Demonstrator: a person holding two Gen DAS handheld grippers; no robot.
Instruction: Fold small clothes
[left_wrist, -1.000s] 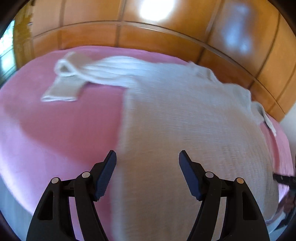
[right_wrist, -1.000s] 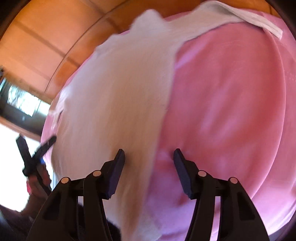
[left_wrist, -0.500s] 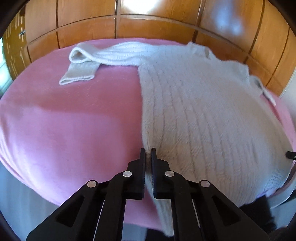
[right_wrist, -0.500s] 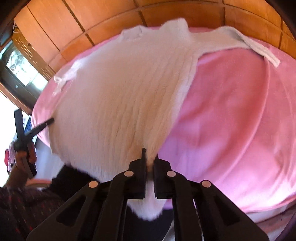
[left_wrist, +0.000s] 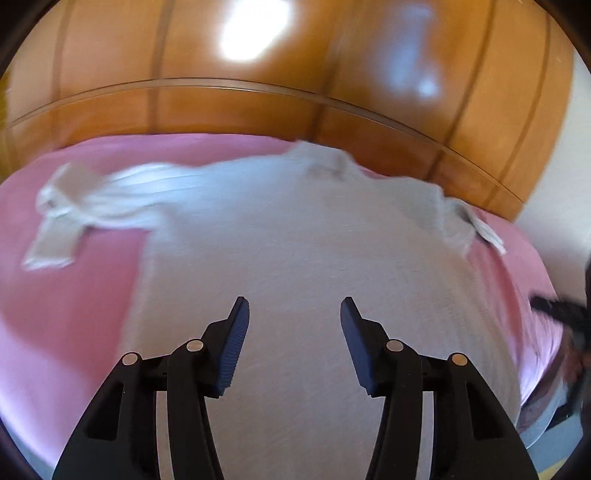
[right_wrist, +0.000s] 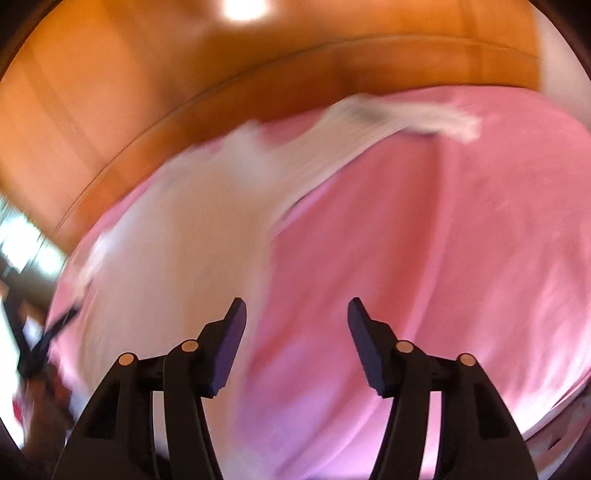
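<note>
A small white knitted sweater (left_wrist: 295, 236) lies flat on a pink blanket (left_wrist: 66, 302), its left sleeve (left_wrist: 110, 192) stretched out to the left with the cuff bent down. My left gripper (left_wrist: 293, 314) is open and empty above the sweater's lower body. In the right wrist view the sweater (right_wrist: 184, 251) covers the left half and its other sleeve (right_wrist: 399, 118) runs to the upper right. My right gripper (right_wrist: 295, 314) is open and empty above the sweater's right edge and the pink blanket (right_wrist: 443, 258). Both views are motion-blurred.
Glossy wooden panelling (left_wrist: 258, 103) rises behind the blanket. The other gripper shows dark at the right edge of the left wrist view (left_wrist: 554, 310) and at the left edge of the right wrist view (right_wrist: 40, 339).
Half a second ago both grippers were shut on the sweater's bottom hem corners. Both have now let go, opened, and moved up over the sweater.
</note>
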